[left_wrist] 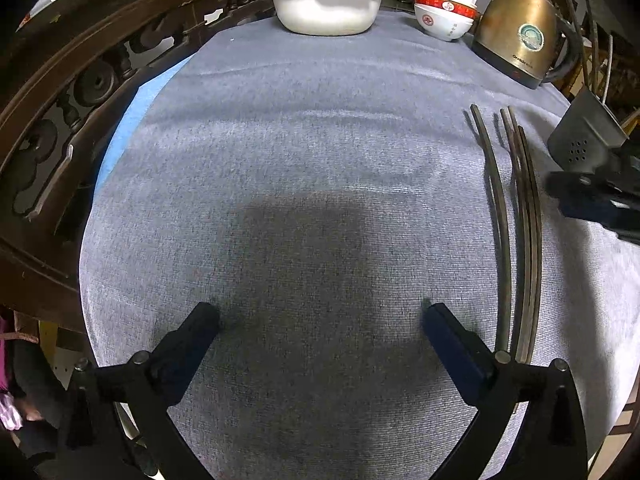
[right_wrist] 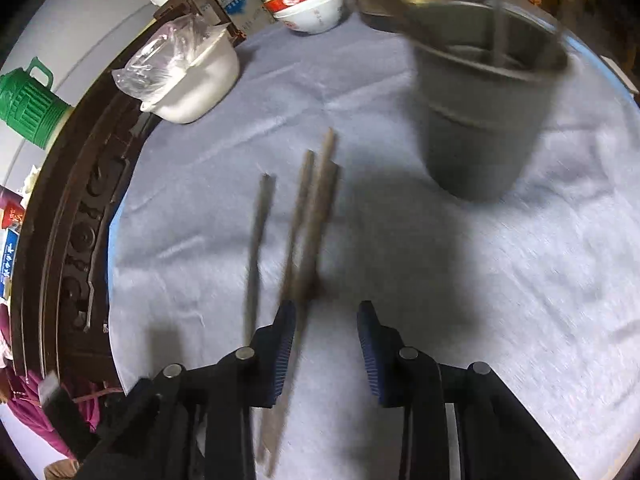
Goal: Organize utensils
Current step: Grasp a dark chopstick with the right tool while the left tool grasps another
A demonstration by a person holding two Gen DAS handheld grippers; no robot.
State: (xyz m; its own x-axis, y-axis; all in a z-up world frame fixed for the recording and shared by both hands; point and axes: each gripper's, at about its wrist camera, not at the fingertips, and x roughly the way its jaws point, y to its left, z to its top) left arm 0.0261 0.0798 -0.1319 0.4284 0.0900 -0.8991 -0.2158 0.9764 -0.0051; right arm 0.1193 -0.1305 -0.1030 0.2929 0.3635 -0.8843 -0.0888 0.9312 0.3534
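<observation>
The left gripper [left_wrist: 322,314] points steeply down at the grey cloth [left_wrist: 304,152] that covers the table, its two fingers spread wide with only bare fabric and their own shadow between them. The four chopsticks [left_wrist: 516,216] lie side by side on the cloth just to its right, three of them bunched close and one a little apart; their near ends run past the outside of the right finger [left_wrist: 456,344].

The right gripper [right_wrist: 326,308] also tilts steeply down, over the near ends of the same chopsticks [right_wrist: 308,224]. Its jaws stand partly apart and hold nothing: the gap between them shows only cloth, and the sticks pass beside and under its left finger [right_wrist: 284,340]. The view from this gripper is blurred.

A grey utensil holder [right_wrist: 484,120] stands upright on the cloth ahead and to the right of this gripper, well apart from the loose sticks, with a few sticks already standing in it. At the far edge of the table sit a white basin [left_wrist: 326,10] with a plastic bag in it, a stack of bowls [left_wrist: 444,12] and a brass-coloured kettle [left_wrist: 520,32].
</observation>
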